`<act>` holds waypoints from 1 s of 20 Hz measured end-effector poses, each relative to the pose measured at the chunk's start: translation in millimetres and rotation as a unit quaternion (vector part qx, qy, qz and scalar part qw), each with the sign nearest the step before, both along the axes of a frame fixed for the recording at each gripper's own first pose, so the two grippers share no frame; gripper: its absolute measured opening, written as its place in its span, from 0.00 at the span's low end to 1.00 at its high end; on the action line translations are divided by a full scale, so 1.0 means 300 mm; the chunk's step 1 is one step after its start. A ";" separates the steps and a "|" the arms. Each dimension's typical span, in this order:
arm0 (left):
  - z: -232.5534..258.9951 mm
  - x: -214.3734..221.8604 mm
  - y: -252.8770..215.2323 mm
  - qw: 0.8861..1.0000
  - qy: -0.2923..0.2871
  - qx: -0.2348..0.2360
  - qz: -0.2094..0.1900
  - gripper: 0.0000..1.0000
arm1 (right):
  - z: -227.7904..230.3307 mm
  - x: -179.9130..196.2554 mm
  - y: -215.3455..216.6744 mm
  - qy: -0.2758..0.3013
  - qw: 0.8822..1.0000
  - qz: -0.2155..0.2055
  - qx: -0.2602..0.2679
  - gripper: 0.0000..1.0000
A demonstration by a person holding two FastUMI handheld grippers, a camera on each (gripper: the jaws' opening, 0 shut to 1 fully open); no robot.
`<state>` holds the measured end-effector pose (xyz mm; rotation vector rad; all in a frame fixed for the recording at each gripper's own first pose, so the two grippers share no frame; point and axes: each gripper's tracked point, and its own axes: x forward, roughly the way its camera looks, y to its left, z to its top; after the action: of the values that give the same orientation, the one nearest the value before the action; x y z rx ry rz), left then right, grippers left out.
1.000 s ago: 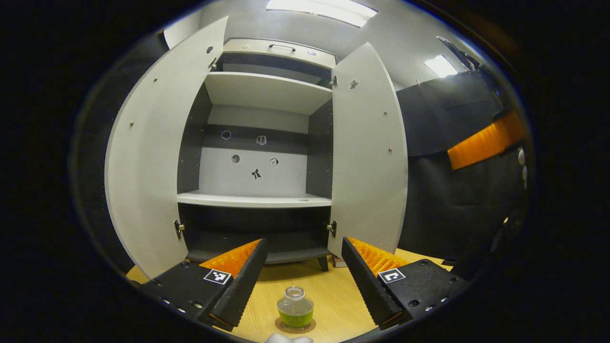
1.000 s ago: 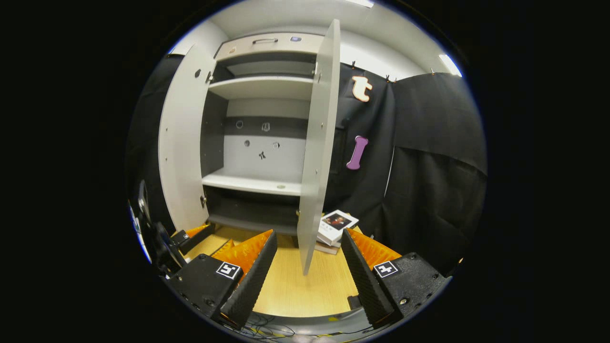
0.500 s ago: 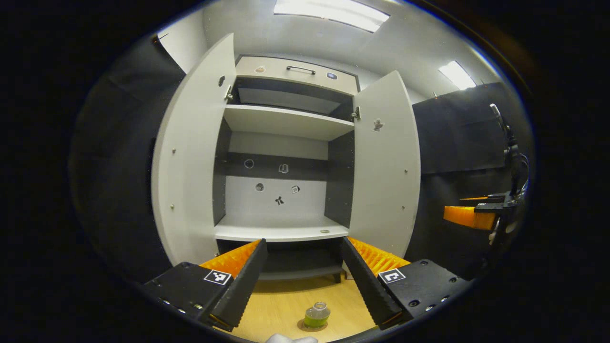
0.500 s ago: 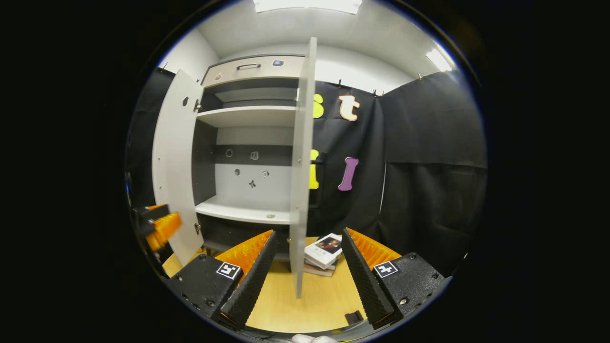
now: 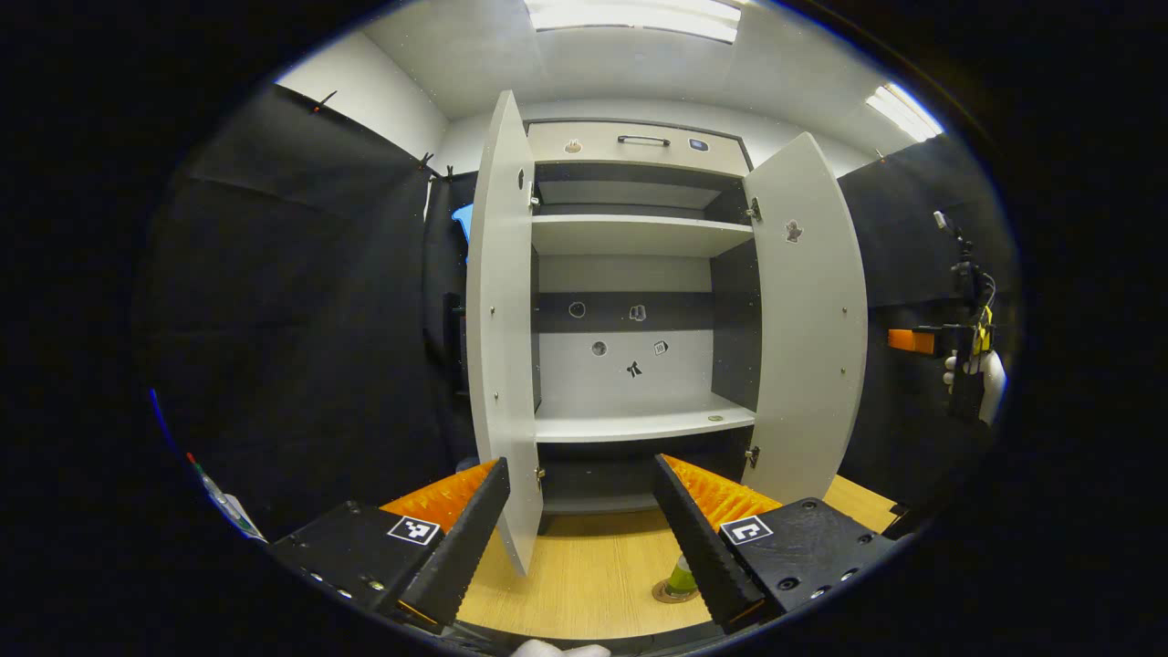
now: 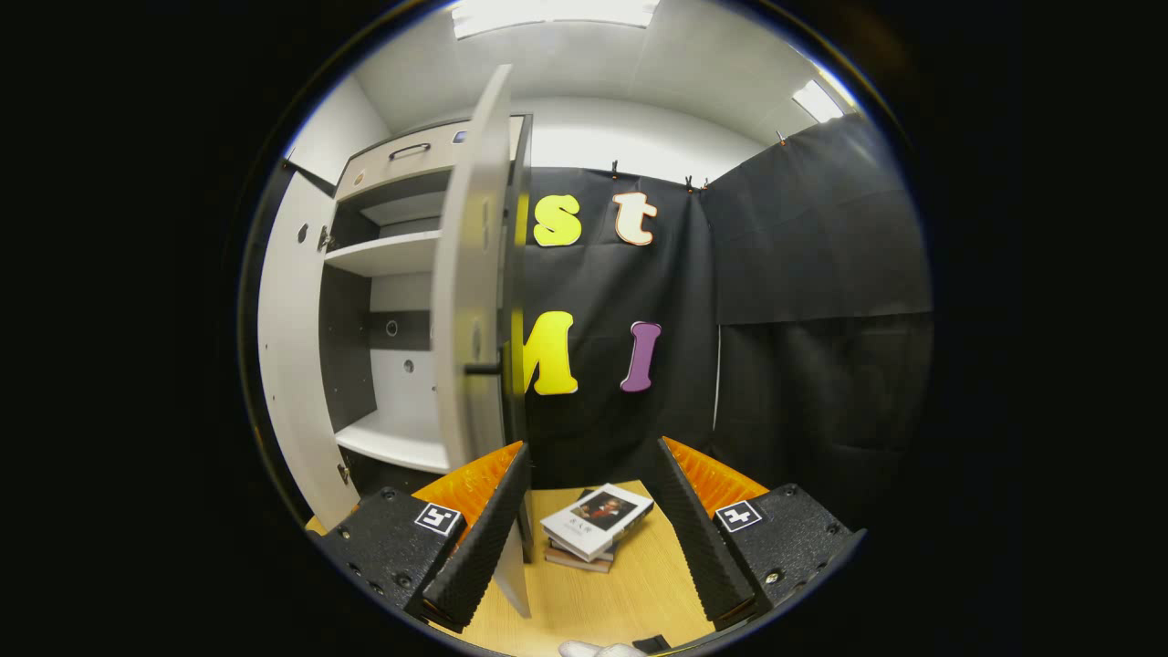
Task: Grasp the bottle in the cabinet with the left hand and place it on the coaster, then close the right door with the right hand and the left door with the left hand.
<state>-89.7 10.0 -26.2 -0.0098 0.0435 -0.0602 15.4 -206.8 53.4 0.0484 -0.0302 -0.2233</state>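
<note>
Having been drawn back from the bottle [image 5: 681, 575], now seen on its coaster [image 5: 673, 594] on the table [image 5: 584, 584], the left gripper [image 5: 579, 538] is held with jaws open, as is the right gripper [image 6: 593, 529], swung beside the right door [image 6: 470, 292] for closing.
</note>
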 end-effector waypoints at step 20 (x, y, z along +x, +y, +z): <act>0.069 -0.010 -0.262 0.997 0.015 -0.019 0.069 0.96 | -0.010 0.198 0.260 0.039 0.968 0.247 0.024 0.80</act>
<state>-92.9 -68.7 -5.6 -0.0523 0.0708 0.0782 75.0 -129.0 50.4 0.0928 0.0661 0.2731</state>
